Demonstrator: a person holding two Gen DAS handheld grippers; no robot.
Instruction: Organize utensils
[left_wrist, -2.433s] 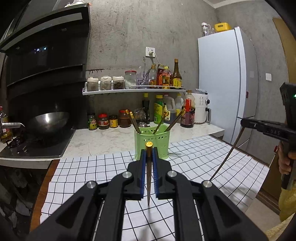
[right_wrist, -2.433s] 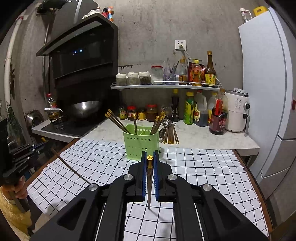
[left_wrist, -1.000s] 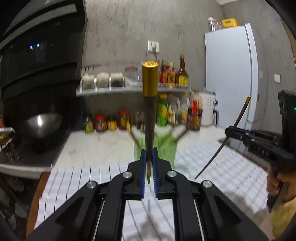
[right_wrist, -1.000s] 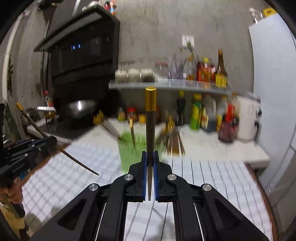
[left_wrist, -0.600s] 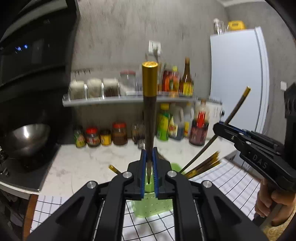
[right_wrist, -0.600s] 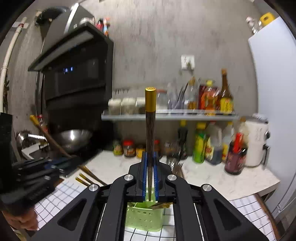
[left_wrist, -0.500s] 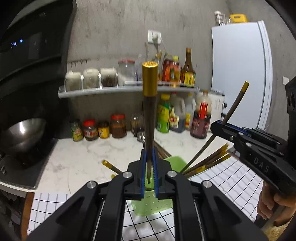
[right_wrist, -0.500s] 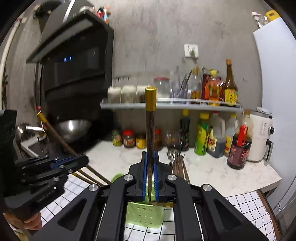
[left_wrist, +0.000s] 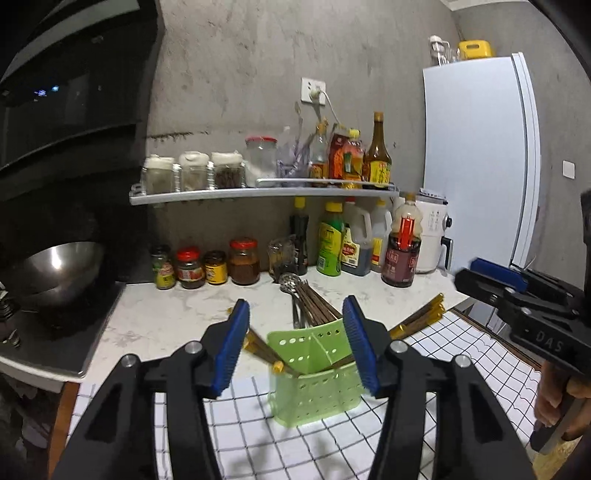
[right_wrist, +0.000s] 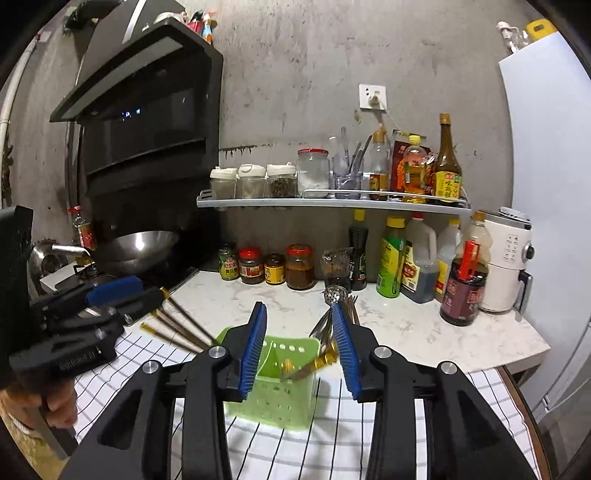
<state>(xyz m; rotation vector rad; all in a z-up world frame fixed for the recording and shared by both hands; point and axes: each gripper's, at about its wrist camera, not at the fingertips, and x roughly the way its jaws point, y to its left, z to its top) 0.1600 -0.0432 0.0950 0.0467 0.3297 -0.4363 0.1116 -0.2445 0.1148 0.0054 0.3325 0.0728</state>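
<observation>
A green perforated utensil holder (left_wrist: 317, 373) (right_wrist: 275, 382) stands on the checked cloth, with several dark gold-tipped chopsticks (left_wrist: 417, 321) (right_wrist: 173, 326) leaning out of it on both sides. My left gripper (left_wrist: 295, 347) is open and empty just above the holder. My right gripper (right_wrist: 299, 349) is open and empty above it too. Each gripper shows in the other's view, the right one (left_wrist: 517, 302) at right, the left one (right_wrist: 85, 314) at left.
More chopsticks and a slotted spoon (left_wrist: 295, 299) lie on the marble counter (right_wrist: 406, 325) behind the holder. Sauce bottles and jars (left_wrist: 332, 251) line the wall under a shelf (left_wrist: 258, 192). A wok (left_wrist: 55, 266) sits on the stove at left. A white fridge (left_wrist: 480, 166) stands at right.
Both grippers held an upright gold-capped chopstick half a second ago. Now both have opened and the chopsticks are out of the jaws; more chopsticks lean in the holder.
</observation>
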